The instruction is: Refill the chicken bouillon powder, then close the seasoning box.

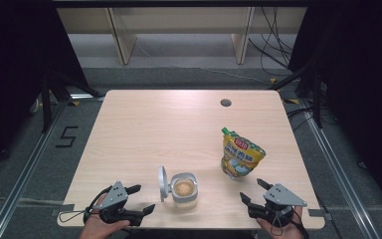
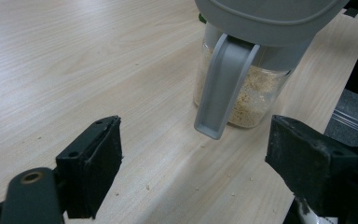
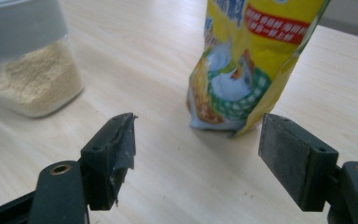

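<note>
A clear jar (image 1: pixel 184 189) of beige granules stands near the table's front edge, its grey lid (image 1: pixel 163 182) flipped open to the left. A yellow pouch (image 1: pixel 241 154) with a green cap stands upright to the jar's right. My left gripper (image 1: pixel 145 198) rests open just left of the jar, and in the left gripper view the jar (image 2: pixel 256 93) and its hanging lid latch (image 2: pixel 219 88) sit ahead of the empty jaws. My right gripper (image 1: pixel 251 189) stands open below the pouch. In the right gripper view the pouch (image 3: pixel 247 70) rises just beyond the jaws, apart from them, with the jar (image 3: pixel 32 79) at the left.
The light wooden table (image 1: pixel 154 124) has a round cable hole (image 1: pixel 225 102) at its far right. Small crumbs (image 2: pixel 147 186) lie on the wood near the left jaws. Wooden shelf legs, cables and dark stands lie beyond the far edge.
</note>
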